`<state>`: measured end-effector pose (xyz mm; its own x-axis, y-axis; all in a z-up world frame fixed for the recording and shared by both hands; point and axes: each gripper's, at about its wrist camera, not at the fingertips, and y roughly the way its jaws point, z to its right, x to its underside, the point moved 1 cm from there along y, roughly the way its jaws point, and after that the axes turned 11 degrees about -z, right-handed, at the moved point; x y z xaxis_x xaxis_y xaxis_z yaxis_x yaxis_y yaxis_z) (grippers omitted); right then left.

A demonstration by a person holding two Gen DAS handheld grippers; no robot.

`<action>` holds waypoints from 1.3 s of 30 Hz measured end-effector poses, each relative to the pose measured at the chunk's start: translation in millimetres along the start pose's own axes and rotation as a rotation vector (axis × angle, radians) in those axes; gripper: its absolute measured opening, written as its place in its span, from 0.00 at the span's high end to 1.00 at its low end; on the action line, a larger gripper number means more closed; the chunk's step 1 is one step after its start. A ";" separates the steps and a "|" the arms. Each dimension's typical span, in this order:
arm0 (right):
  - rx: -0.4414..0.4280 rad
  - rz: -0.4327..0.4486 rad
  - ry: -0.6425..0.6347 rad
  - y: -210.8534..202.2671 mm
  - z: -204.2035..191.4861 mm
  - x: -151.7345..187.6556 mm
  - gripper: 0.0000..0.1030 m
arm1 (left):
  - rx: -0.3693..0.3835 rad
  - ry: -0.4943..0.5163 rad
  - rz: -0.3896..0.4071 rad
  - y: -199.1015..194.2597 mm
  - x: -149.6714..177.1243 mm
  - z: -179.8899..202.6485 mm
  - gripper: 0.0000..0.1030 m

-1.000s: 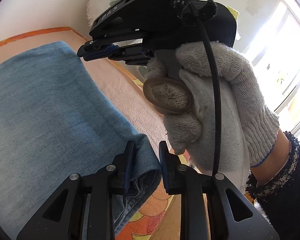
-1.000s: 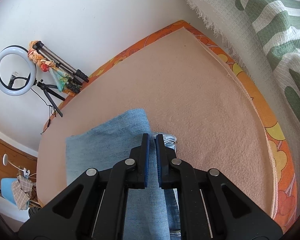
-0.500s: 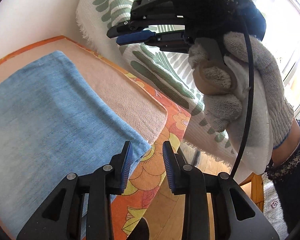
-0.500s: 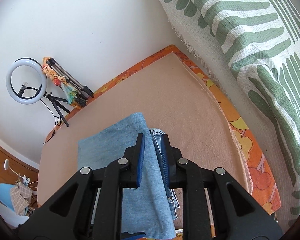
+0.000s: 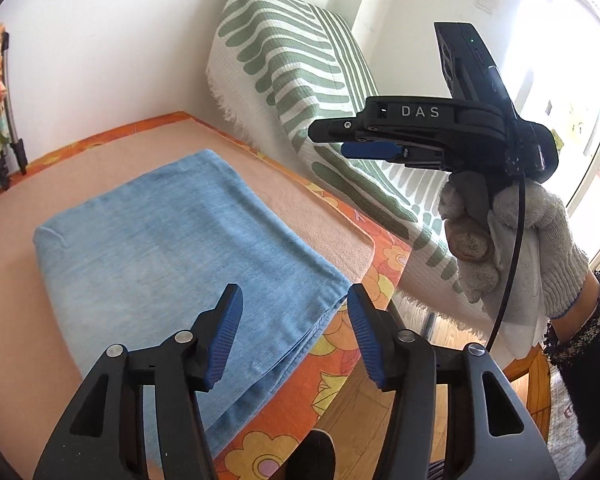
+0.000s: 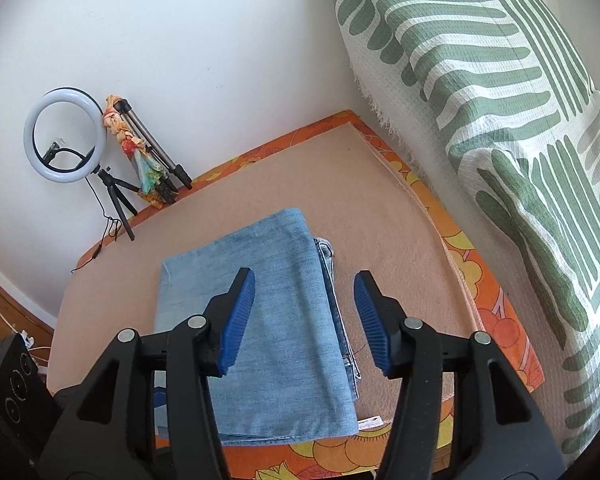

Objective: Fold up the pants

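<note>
The light blue denim pants lie folded into a flat rectangle on the peach cloth of the table; in the left wrist view the pants reach the table's near corner. My left gripper hovers above that near corner, its jaws opening, nothing between them. My right gripper hangs above the folded stack, jaws also opening and empty. In the left wrist view the right gripper is seen side-on, held by a white-gloved hand at the right, well above the table.
A white and green striped cover drapes over furniture beside the table. A ring light and tripods stand at the far edge against the white wall. An orange flowered cloth borders the table; wooden floor shows below.
Both grippers let go of the pants' edge, opened wider, and rose up and back from the table. The pants now lie flat and whole in view.
</note>
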<state>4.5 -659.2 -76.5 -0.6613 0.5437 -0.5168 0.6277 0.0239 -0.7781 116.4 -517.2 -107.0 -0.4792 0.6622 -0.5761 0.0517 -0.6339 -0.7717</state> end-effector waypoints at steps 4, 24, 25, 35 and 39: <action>0.017 -0.003 -0.056 2.2 -12.9 6.1 0.35 | 0.011 -0.083 0.009 -10.5 7.7 -32.7 0.44; -0.133 -0.249 -0.001 105.6 30.6 6.0 0.12 | 0.122 -0.524 -0.101 24.1 31.6 -183.0 0.43; -0.148 -0.265 0.009 111.7 34.6 5.7 0.12 | 0.126 -0.531 -0.102 26.8 32.5 -185.5 0.43; -0.263 -0.312 0.018 143.2 54.5 7.6 0.12 | 0.153 -0.536 -0.113 44.7 33.9 -198.4 0.43; -0.345 -0.314 0.007 145.2 53.4 6.0 0.12 | 0.163 -0.523 -0.110 46.0 31.8 -199.8 0.43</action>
<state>69.8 -697.3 -211.6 -0.8389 0.4712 -0.2723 0.4986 0.4650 -0.7316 278.6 -445.5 -214.7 -0.8473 0.4676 -0.2520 -0.1392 -0.6533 -0.7442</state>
